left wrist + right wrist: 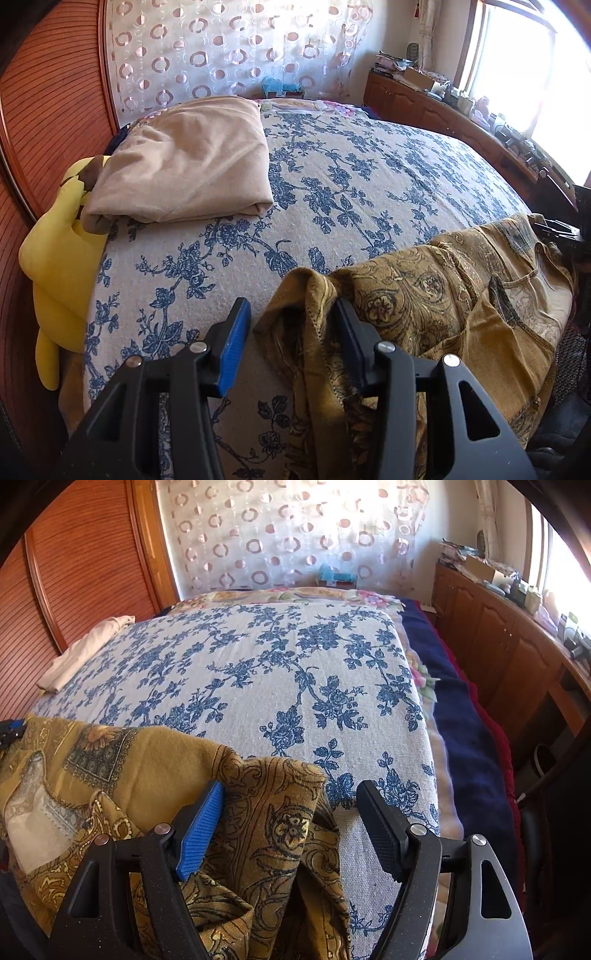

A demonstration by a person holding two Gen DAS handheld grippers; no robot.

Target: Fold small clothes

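A mustard-yellow patterned garment (436, 295) lies crumpled at the near edge of the bed; it also shows in the right wrist view (155, 760). My left gripper (291, 317) is open, its jaws straddling the garment's left corner (306, 291), which bunches up between them. My right gripper (291, 805) is open too, with the garment's right corner (280, 797) standing between its jaws. Neither pair of jaws pinches the cloth.
The bed has a beige cover with blue flowers (369, 177). A folded beige blanket (184, 162) and a yellow plush toy (55, 251) lie at the left by the wooden headboard (44, 110). A wooden cabinet (509, 646) with clutter runs along the right.
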